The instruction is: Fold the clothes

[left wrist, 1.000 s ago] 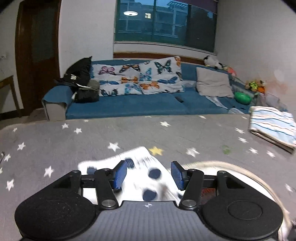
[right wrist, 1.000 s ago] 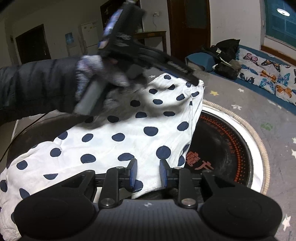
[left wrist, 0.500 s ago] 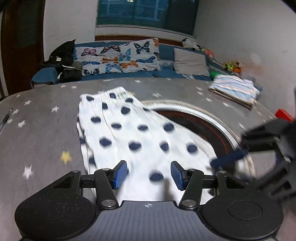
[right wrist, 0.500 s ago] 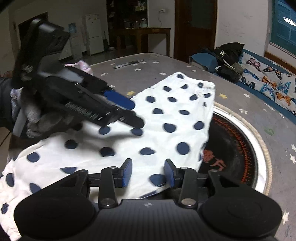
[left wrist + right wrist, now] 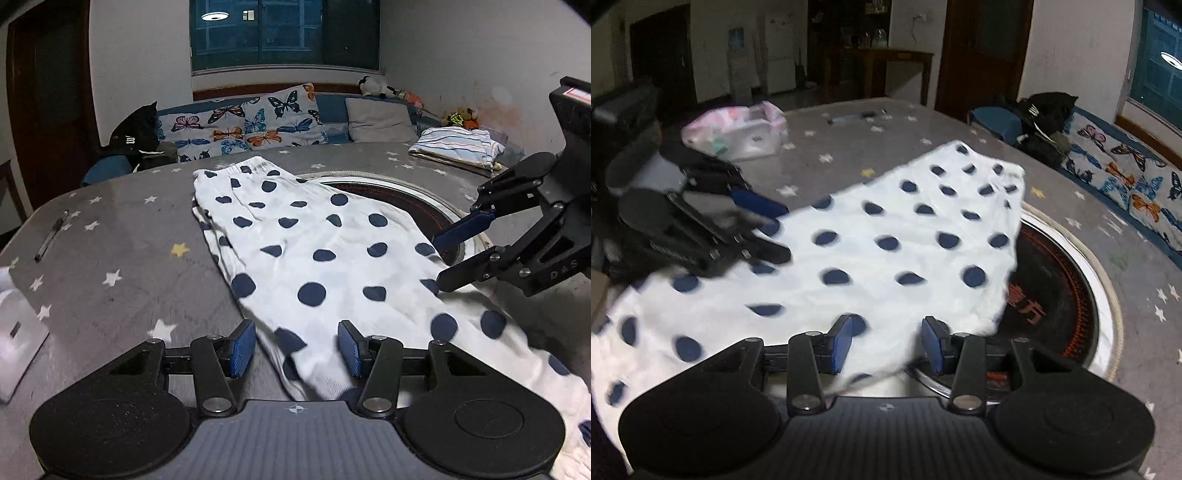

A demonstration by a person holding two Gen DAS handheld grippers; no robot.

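Observation:
A white garment with dark blue dots (image 5: pixel 314 254) lies spread flat on the grey star-print tablecloth (image 5: pixel 122 236), its waistband at the far end. My left gripper (image 5: pixel 295 350) sits at the near hem. Its jaws are closing with a cloth edge between the blue pads, which stand clear of it. The right wrist view shows the left gripper (image 5: pixel 785 234) low over the garment's (image 5: pixel 886 258) left side. My right gripper (image 5: pixel 886 343) is open over the garment's right edge, cloth lying between its pads. From the left wrist view, the right gripper (image 5: pixel 439 258) hovers just above the fabric.
A round black hotplate (image 5: pixel 406 206) is set into the table, partly under the garment. A folded striped cloth (image 5: pixel 458 147) lies at the far right, a pen (image 5: pixel 50 240) at the left, a white object (image 5: pixel 14 332) beside it. A pink plastic bag (image 5: pixel 735 131) sits farther off.
My left gripper has drawn back from the far waistband end to the near hem. The right gripper's jaws have spread wider around the cloth edge and shifted slightly.

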